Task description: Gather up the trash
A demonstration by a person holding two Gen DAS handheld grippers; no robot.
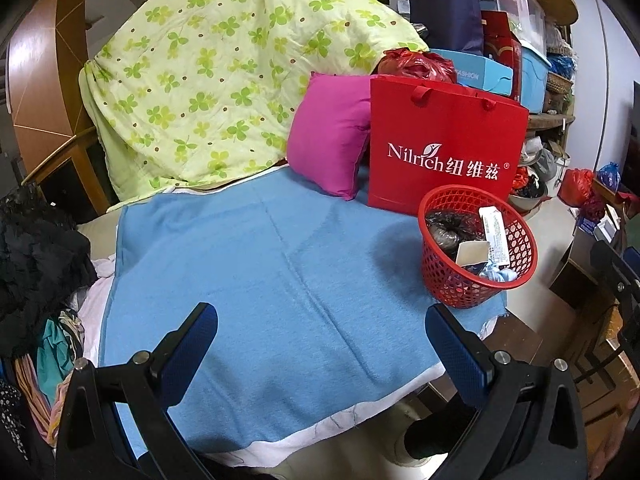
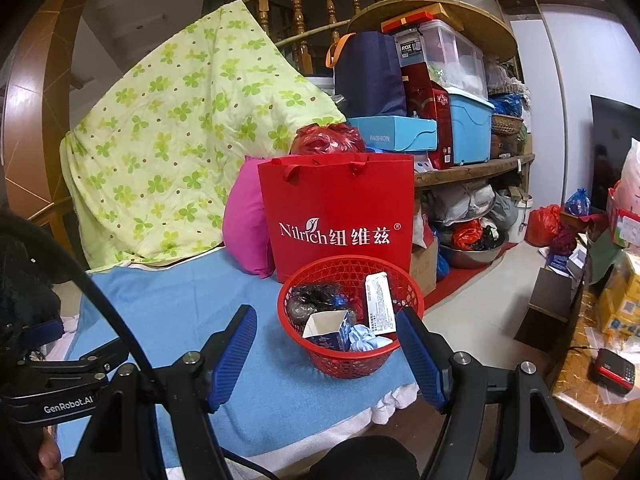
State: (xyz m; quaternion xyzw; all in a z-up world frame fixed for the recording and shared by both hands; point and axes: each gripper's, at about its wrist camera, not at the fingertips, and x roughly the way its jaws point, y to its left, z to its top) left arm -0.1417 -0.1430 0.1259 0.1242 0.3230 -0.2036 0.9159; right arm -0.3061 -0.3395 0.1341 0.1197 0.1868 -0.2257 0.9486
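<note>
A red mesh basket [image 1: 476,242] stands at the right edge of the blue blanket [image 1: 260,280]; it also shows in the right wrist view [image 2: 350,316]. It holds a dark crumpled bag [image 2: 312,300], a white tube [image 2: 378,304], a small open carton [image 2: 326,326] and a light blue crumpled scrap [image 2: 366,338]. My left gripper [image 1: 322,316] is open and empty above the blanket, left of the basket. My right gripper [image 2: 326,322] is open and empty, its fingers either side of the basket's near rim.
A red Nilrich paper bag [image 2: 340,220] and a pink cushion [image 1: 332,136] stand behind the basket. A green clover quilt [image 1: 208,76] leans at the back. Dark clothes [image 1: 36,256] lie at left. Shelves with boxes [image 2: 452,112] and a cluttered table [image 2: 600,340] are at right.
</note>
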